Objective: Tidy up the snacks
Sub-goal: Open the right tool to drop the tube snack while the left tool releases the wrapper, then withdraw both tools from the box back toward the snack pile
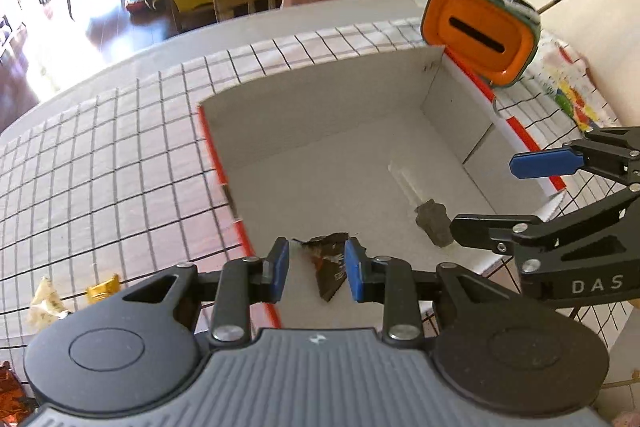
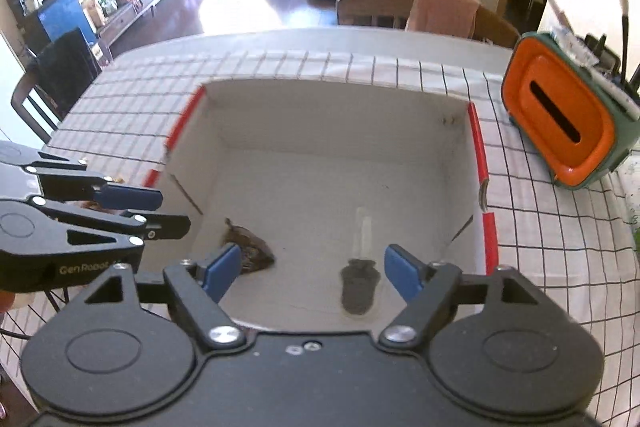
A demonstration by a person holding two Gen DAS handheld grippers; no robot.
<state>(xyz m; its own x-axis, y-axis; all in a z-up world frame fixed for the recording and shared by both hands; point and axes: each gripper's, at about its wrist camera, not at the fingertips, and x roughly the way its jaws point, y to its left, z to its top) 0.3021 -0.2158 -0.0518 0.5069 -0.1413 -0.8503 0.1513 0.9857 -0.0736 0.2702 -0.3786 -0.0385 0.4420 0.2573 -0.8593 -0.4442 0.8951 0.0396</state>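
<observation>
Left tongs (image 1: 316, 273) apart over dark wrapper (image 1: 330, 267), dropping it into box (image 1: 320, 99); our right tongs (image 2: 312, 271) apart, empty.

My left gripper (image 1: 316, 269) hangs over the white box (image 1: 320, 115), its blue fingers (image 1: 279, 267) parted around a dark snack wrapper (image 1: 329, 267). A grey packet (image 1: 434, 223) lies nearby, beside my right gripper (image 1: 504, 195), also spread.
</observation>
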